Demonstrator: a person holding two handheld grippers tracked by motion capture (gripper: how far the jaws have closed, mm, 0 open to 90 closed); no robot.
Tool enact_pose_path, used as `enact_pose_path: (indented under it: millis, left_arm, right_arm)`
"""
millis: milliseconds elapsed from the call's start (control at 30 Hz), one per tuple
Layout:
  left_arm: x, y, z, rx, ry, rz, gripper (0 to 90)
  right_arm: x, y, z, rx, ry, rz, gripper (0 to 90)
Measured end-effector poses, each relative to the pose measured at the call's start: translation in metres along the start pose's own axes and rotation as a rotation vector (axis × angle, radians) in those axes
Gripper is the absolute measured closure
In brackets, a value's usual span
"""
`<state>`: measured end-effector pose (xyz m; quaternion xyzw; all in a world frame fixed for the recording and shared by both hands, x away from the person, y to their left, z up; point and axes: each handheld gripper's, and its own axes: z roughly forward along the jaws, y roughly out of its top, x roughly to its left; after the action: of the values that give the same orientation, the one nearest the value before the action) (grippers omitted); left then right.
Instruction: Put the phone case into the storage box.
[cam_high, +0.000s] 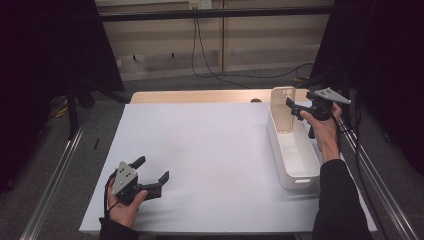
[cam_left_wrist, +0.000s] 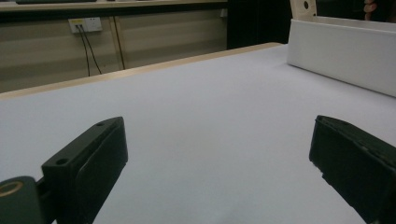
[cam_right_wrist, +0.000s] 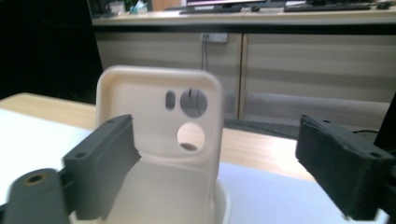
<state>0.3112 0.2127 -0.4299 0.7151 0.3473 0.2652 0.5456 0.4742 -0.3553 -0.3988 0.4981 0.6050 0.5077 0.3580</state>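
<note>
My right gripper (cam_high: 296, 109) jaws wide, empty; phone case (cam_right_wrist: 159, 140) propped upright at bin (cam_high: 300, 172) far end. Left gripper (cam_high: 150, 172) open, empty, parked on table (cam_high: 210, 145).

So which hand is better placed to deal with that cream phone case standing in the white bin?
Probably the right gripper: it's open right beside the phone case in the bin. The left gripper rests far across the table.

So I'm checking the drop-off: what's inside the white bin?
A cream phone case stands upright at the far end of the white bin, leaning on its end wall. The rest of the floor looks bare; the case hides the spot beneath it.
</note>
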Motion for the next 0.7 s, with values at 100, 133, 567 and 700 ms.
enact_pose_path:
  millis: [100, 133, 567, 700]
  left_arm:
    - [-0.002, 0.0, -0.001, -0.008, 0.003, -0.006, 4.3]
    - [-0.002, 0.0, -0.002, -0.01, 0.004, -0.006, 4.4]
    - [-0.002, 0.0, -0.006, -0.024, 0.009, -0.013, 4.6]
    - [-0.002, 0.0, -0.007, -0.029, 0.014, -0.019, 4.6]
  right_arm:
    - [0.001, 0.002, -0.002, 0.009, -0.016, -0.007, 7.3]
    - [0.002, 0.002, -0.003, 0.018, -0.014, -0.011, 6.2]
    - [0.013, 0.012, -0.011, 0.006, -0.037, 0.05, 0.7]
    - [0.014, 0.014, -0.015, 0.022, -0.028, 0.022, 1.0]
